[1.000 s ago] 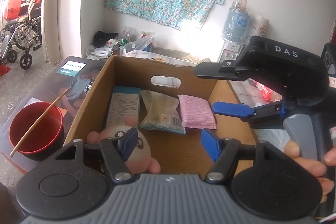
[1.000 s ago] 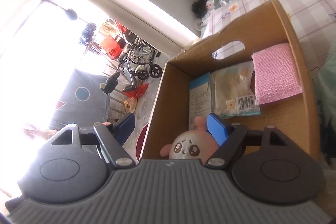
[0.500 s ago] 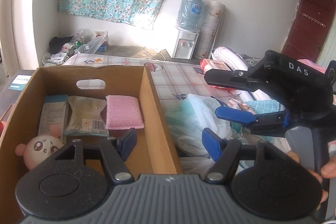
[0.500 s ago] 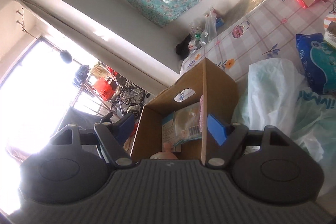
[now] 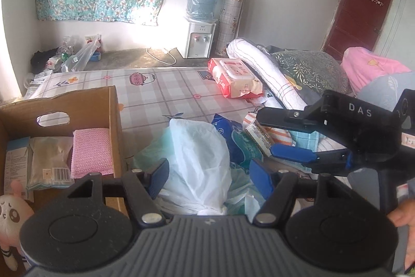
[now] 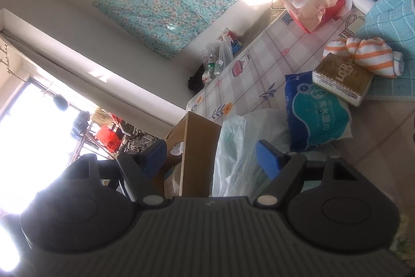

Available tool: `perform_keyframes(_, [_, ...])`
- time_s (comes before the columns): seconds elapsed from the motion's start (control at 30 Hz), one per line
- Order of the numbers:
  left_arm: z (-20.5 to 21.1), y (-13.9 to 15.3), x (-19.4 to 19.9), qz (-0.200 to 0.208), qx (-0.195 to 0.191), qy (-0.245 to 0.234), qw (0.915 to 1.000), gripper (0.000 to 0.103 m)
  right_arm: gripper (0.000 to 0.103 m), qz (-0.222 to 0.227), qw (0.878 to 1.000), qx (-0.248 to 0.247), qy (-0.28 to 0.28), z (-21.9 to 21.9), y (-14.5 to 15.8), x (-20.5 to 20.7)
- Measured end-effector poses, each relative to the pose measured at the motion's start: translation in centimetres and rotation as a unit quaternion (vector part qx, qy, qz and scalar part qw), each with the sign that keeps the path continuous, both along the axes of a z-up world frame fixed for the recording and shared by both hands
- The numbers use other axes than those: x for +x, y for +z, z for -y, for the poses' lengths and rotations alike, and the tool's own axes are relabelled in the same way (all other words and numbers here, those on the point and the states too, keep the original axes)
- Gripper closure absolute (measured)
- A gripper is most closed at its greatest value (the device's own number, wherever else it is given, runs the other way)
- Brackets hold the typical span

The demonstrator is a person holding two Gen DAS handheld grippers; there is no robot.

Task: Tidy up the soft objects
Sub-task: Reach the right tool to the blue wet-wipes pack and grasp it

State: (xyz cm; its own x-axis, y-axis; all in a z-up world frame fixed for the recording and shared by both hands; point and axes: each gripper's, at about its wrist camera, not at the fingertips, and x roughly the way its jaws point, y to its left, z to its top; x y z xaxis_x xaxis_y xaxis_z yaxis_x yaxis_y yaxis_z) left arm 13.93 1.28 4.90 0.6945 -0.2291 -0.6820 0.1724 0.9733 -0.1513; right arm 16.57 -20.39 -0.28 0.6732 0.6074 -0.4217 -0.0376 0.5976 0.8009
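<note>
You are holding both the left gripper (image 5: pixel 208 177) and right gripper (image 6: pixel 211 155) with jaws wide and empty over the white bag (image 5: pixel 199 155), ready to grab it for the box (image 5: pixel 114 121) at 9 o'clock.

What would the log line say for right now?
left claw: open, empty | right claw: open, empty | both over white plastic bag | brown cardboard box: pink sponge inside

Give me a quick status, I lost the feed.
Left gripper open, empty, over white plastic bag. Right gripper open, empty. Cardboard box holds pink sponge, plush. Nothing blocking.
</note>
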Motion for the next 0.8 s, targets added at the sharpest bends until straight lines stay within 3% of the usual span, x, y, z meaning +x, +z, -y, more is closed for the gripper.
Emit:
perform_keyframes(0.27, [2.9,-0.5,5.7,-0.031,-0.007,-0.024,0.9992,0.034,0.026,-0.047,0.998,-0.043,-0.020,5.8,-2.8,2.6])
perform_keyframes(0.43, [4.2,-1.8,9.0,-0.059,-0.002,-0.028,0.9979,0.040,0.026,-0.091,0.995,-0.046,-0.011,7.7,-5.9,5.1])
perform_keyframes(0.63, [5.7,-4.3,13.1,-0.105,-0.007,-0.032,0.9939,0.052,0.027,-0.135,0.990,-0.031,-0.004,7.7,-10.0,7.9])
perform_keyframes(0.8, [6.1,-6.7,16.6,-0.150,-0.015,-0.017,0.9884,0.056,0.034,-0.149,0.989,-0.015,0.002,6.7,-12.6,9.9])
